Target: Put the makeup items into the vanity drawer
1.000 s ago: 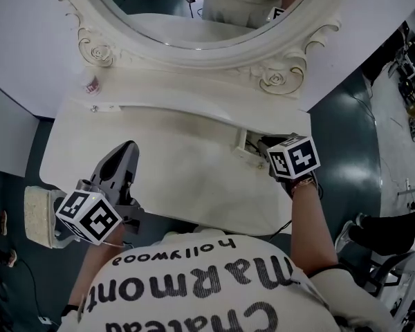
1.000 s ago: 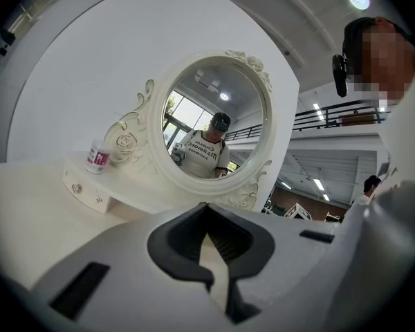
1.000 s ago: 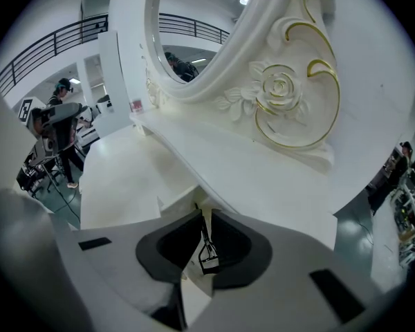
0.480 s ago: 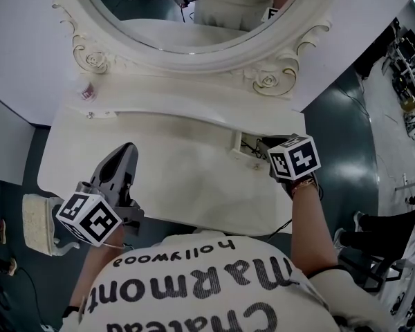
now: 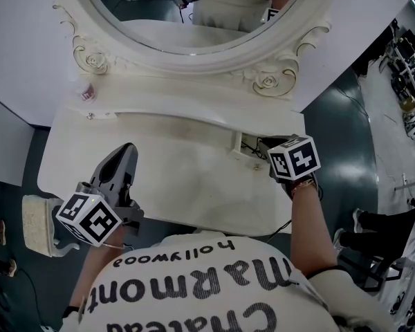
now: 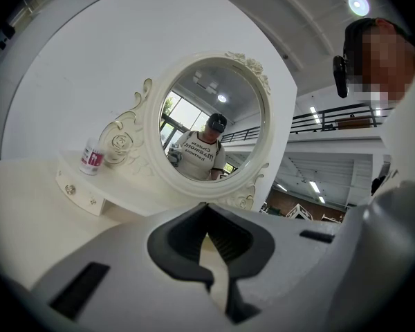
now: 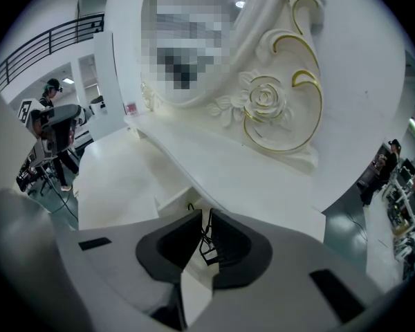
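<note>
A small pink-labelled bottle (image 5: 88,90) (image 6: 91,158) stands on the vanity's back shelf at the far left, under the oval mirror (image 5: 194,12). At the right end of the shelf a small drawer (image 5: 238,146) (image 7: 167,198) is pulled partly out, with something thin, black and wiry (image 7: 206,235) showing inside. My right gripper (image 5: 264,147) (image 7: 202,216) hovers right at that drawer, jaws together and holding nothing. My left gripper (image 5: 126,152) (image 6: 207,209) hangs over the front left of the tabletop (image 5: 187,178), jaws together and holding nothing, well short of the bottle.
A cushioned stool (image 5: 36,220) sits off the table's left front corner. White wall panels close in behind the mirror. Dark floor lies to the right, with chair legs and a person's shoe (image 5: 346,237) there.
The head view has shifted slightly down and left. Neither gripper has visibly moved, and both stay shut.
</note>
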`<state>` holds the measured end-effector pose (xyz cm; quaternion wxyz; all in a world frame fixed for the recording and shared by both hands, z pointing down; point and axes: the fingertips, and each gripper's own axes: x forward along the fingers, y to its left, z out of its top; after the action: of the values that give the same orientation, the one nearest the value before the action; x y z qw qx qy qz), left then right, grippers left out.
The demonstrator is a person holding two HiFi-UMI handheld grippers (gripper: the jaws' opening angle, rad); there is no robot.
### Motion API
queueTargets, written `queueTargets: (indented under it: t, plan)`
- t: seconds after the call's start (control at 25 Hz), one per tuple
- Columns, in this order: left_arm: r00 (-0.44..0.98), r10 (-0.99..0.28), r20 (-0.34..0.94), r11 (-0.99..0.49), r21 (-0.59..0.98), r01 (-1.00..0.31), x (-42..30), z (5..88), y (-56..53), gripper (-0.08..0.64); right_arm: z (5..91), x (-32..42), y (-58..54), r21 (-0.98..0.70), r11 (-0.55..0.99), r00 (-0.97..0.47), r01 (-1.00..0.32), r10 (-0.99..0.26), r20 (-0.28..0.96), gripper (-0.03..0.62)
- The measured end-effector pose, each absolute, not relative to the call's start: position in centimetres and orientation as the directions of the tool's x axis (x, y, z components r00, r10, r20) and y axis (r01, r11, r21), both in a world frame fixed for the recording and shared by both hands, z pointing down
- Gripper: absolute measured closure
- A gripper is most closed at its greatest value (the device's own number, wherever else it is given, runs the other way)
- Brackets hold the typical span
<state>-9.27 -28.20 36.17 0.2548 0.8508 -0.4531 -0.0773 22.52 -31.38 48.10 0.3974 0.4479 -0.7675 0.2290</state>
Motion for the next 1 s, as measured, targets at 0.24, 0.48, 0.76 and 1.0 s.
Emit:
queueTargets:
  t: [0.24,0.48,0.76,1.0]
  plan:
    - [0.581,-0.808,0.096,-0.464,0.504,-0.729,-9.6,36.1,-28.3,0.552,47.9,22.3,-31.4,0.006,0.485,-0.278,-0.875,-0.511,0.813,0.532]
    - [0.593,-0.801,0.083,-0.481,0.500,-0.720,-9.6,35.7,-28.4,0.552,47.0,22.7,-31.2,0.023,0.458,-0.258,-0.889,-0.540,0.801,0.532]
    - [0.629,-0.775,0.063,-0.521,0.501,-0.691,-8.9,35.1,-28.3,0.552,43.9,23.8,-31.0,0.040,0.321,-0.202,-0.946,-0.683,0.702,0.534]
    - [0.676,-0.735,0.045,-0.570,0.498,-0.653,-7.6,34.5,-27.6,0.552,41.3,25.3,-29.3,0.011,0.136,-0.105,-0.991,-0.813,0.573,0.545]
